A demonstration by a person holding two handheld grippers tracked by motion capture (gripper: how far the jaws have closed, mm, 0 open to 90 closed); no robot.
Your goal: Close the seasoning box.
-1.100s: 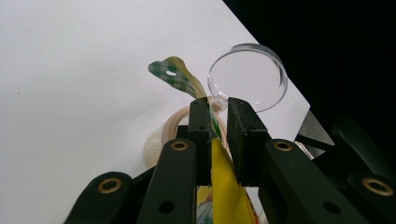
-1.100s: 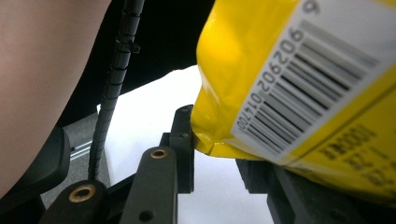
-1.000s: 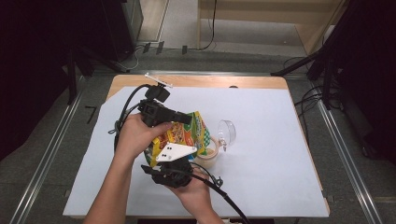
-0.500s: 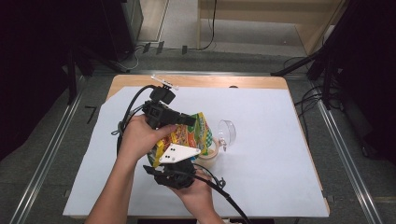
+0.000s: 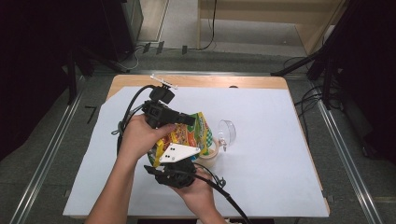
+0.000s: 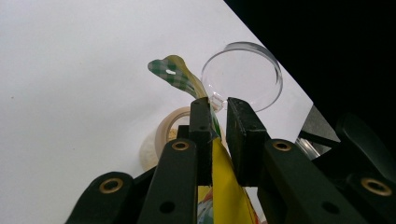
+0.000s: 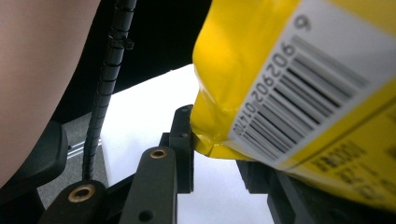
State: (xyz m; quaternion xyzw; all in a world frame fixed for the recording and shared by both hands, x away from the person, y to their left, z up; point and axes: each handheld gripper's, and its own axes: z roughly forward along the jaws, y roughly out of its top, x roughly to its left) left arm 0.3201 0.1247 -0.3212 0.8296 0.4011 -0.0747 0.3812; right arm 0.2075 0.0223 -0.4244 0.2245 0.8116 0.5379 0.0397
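At frame centre, above the bench (image 5: 280,140): snack bag (image 5: 184,135), left gripper (image 6: 215,116) pinching its top seal, right gripper (image 7: 219,154) clamped on its bottom corner, apparently steadying it for opening.

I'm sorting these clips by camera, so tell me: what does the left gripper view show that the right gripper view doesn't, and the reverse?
Left gripper view: the bag's green checked top edge held between the left gripper jaws, a clear round lid and a roll of tape lying beyond on the white sheet.

Right gripper view: the bag's barcode, a bottom corner of the bag between the right gripper jaws, a ribbed black cable and part of a forearm.

Both: the yellow snack bag and the white sheet.
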